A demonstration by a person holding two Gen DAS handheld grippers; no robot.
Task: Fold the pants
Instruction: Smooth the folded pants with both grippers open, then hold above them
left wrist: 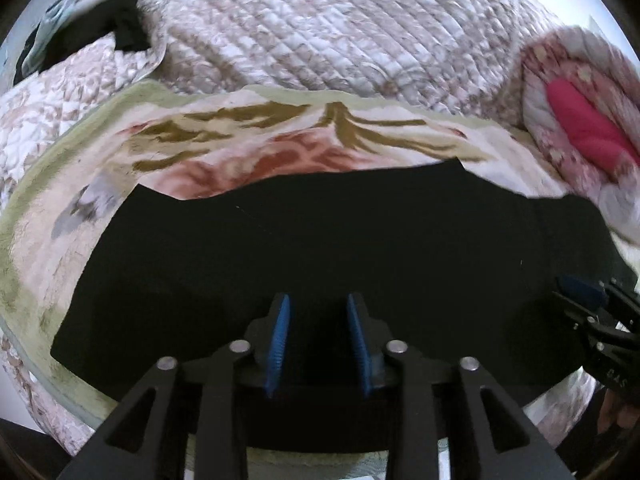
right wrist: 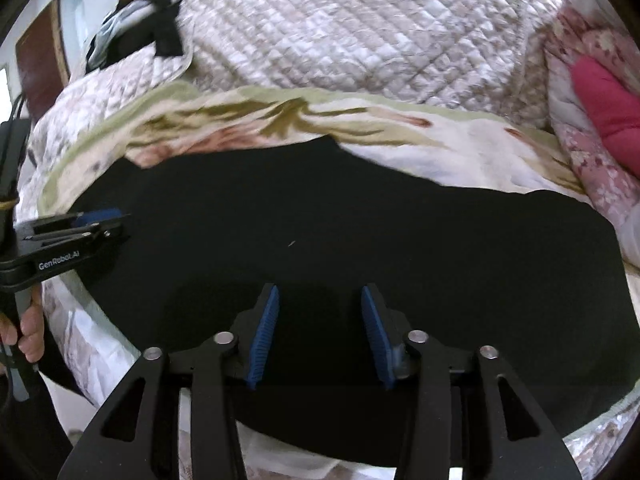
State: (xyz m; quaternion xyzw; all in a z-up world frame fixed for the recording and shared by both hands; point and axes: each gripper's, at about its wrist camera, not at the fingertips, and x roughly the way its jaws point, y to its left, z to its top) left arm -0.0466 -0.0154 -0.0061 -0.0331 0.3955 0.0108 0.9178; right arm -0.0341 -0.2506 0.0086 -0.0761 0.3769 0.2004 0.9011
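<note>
Black cloth fills the space under both my jaws: the pants (left wrist: pixel 320 248) lie spread flat across a flowered blanket (left wrist: pixel 280 152), running wide from side to side in front of me.

My left gripper (left wrist: pixel 319 304) hangs over the near part of the pants with its blue pads (left wrist: pixel 280 340) parted and nothing between them but the dark fabric below; I cannot tell whether the tips touch the cloth. My right gripper (right wrist: pixel 319 296) stands wider apart, its pads also bare, above the same black fabric near its near edge.

Off to the left of my right jaws the left gripper shows side-on, over the left end of the pants, with a hand (right wrist: pixel 28 332) on its handle.

Beyond my jaws, past the far edge of the pants, the flowered blanket shows leaves and reddish blooms, and behind it lies a quilted cover (right wrist: pixel 360 28). Far right of both jaws sits a pink floral bundle (left wrist: pixel 560 120) with a bright pink piece (right wrist: pixel 612 112) in it. Far left, dark clothes (left wrist: pixel 80 36) are heaped.
</note>
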